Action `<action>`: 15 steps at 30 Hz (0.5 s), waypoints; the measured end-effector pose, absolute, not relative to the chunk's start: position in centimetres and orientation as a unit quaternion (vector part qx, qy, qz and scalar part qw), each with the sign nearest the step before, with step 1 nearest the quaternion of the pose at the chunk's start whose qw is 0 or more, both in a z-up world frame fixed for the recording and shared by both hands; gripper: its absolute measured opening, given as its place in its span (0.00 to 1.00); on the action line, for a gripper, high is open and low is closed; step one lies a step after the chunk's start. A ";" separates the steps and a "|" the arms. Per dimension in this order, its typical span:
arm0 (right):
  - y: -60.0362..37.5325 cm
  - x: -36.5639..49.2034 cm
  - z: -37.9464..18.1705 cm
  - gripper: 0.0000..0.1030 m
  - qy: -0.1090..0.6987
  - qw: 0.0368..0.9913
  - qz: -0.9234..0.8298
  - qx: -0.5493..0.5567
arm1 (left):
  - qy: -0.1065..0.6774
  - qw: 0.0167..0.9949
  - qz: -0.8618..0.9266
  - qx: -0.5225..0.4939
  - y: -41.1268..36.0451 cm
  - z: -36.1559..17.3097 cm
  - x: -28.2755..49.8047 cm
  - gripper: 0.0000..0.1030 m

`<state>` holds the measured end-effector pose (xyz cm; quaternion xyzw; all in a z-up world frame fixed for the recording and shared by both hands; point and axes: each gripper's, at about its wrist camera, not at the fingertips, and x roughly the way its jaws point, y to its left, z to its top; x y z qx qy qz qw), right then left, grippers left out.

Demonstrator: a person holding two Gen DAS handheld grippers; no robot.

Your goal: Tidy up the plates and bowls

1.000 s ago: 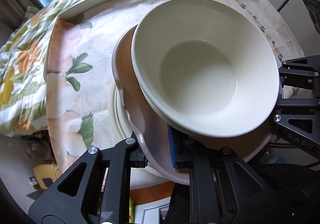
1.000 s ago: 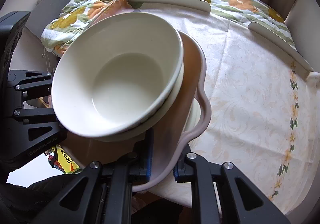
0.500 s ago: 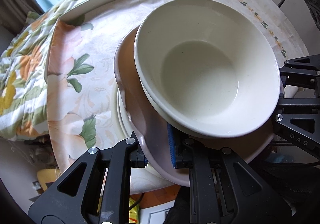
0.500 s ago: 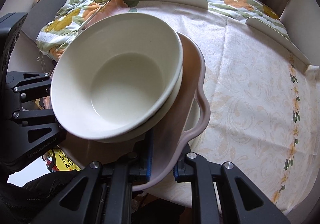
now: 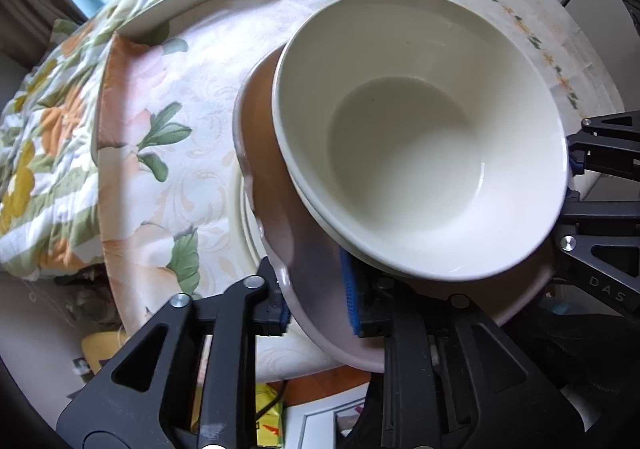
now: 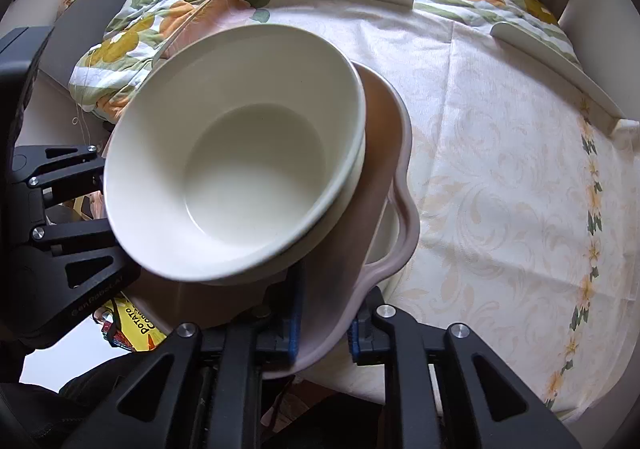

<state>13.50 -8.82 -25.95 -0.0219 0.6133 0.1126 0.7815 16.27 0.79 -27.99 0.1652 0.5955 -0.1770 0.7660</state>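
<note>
Resting near the table edge (image 6: 500, 177): cream bowls (image 5: 420, 137) nested on pink scalloped plate (image 5: 320, 309), over a pale plate (image 5: 246, 221). Stacking apparently done. Left gripper (image 5: 316, 305) just loosening, right gripper (image 6: 322, 323) narrowly pinching the plate's rim; release remains.

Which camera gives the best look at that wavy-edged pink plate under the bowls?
The right wrist view: the pink plate shows its scalloped rim curving clear of the bowls. The left wrist view shows only a narrower strip of it, the rest hidden under the bowls.
</note>
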 end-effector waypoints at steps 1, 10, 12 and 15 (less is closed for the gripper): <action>-8.8 13.4 -25.8 0.17 0.613 0.782 0.111 -0.023 | 0.597 0.764 -0.180 0.165 0.8 -27.9 16.2 0.21; -9.3 12.8 -24.5 0.48 0.612 0.783 0.108 -0.020 | 0.604 0.756 -0.184 0.175 0.4 -27.2 15.6 0.29; -9.6 12.6 -24.1 0.53 0.610 0.785 0.109 -0.010 | 0.604 0.754 -0.185 0.181 0.2 -27.0 15.3 0.36; -9.6 12.2 -23.4 0.53 0.610 0.785 0.103 -0.006 | 0.593 0.761 -0.178 0.196 0.1 -26.3 14.9 0.68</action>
